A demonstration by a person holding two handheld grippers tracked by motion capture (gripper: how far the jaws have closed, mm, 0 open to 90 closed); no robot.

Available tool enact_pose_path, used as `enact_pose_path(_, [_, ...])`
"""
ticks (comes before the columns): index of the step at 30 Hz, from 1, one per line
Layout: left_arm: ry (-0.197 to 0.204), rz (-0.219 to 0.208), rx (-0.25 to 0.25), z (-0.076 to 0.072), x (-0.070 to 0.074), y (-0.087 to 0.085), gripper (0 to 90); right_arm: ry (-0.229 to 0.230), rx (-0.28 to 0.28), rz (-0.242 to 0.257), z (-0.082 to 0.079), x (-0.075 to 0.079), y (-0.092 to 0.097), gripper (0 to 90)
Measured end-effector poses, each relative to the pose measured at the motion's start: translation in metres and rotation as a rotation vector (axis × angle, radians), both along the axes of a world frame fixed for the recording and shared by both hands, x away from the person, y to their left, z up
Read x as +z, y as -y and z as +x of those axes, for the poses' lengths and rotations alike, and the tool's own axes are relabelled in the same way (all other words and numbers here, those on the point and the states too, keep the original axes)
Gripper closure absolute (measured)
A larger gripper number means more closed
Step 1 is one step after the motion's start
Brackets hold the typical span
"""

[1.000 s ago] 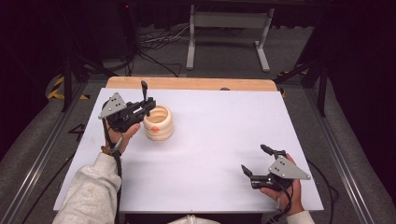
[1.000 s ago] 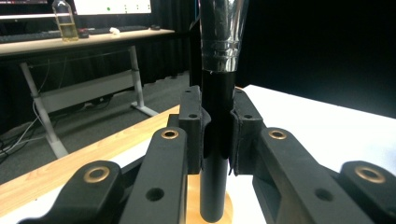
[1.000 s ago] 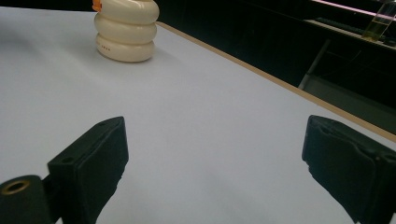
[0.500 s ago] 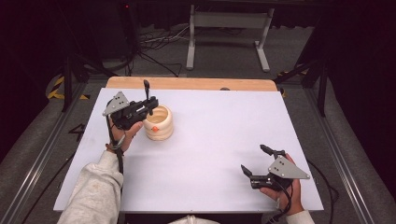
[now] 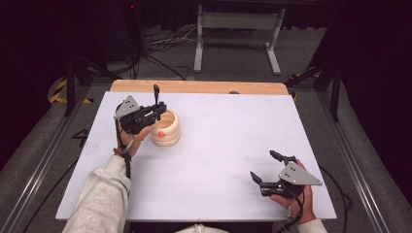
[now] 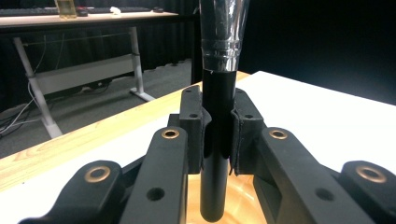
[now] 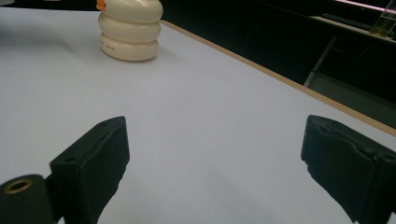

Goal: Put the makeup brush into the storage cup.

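Left gripper has sunk a little over the holder at far left, jaws clamped on an upright brush, handle entering the holder. Right gripper idle near right, jaws wide.

Bright, evenly lit table; dark surroundings; soft focus.

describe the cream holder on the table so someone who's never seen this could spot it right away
Start at the white table and look to its far left part, near the wooden edge. There, right beside the left tongs, stands the cream holder, an open-topped pot. Its wall bulges in stacked rounded rings with a small orange spot at the rim, and a black brush handle, clamped in the tongs, hangs over its opening.
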State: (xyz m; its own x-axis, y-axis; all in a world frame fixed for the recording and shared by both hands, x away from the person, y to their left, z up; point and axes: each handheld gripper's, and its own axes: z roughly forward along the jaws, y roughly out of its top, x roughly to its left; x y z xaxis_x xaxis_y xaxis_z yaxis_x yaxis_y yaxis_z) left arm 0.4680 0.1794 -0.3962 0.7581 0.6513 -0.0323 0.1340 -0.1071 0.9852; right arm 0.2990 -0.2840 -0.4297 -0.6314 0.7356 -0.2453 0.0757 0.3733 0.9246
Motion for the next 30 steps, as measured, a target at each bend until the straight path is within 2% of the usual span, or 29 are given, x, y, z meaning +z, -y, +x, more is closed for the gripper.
enact_pose_path(5, [-0.011,0.007,-0.017,0.003,-0.005,0.006,78.6,-0.002,0.003,-0.004,-0.001,0.000,0.000,8.7])
enact_pose_path(14, [-0.033,0.008,-0.016,0.007,-0.014,0.006,78.5,-0.005,0.002,-0.006,0.000,0.000,0.000,8.8])
enact_pose_path(16, [-0.037,0.006,-0.019,0.007,-0.015,0.006,78.6,-0.005,0.001,-0.006,0.000,0.000,0.001,8.8])
enact_pose_path(20, [-0.037,0.030,-0.026,0.004,-0.019,0.007,78.5,-0.007,0.002,-0.009,0.000,0.000,0.001,9.0])
enact_pose_path(30, [-0.045,0.033,-0.044,0.001,-0.026,0.006,78.5,-0.007,0.003,-0.017,0.000,0.000,-0.001,9.3])
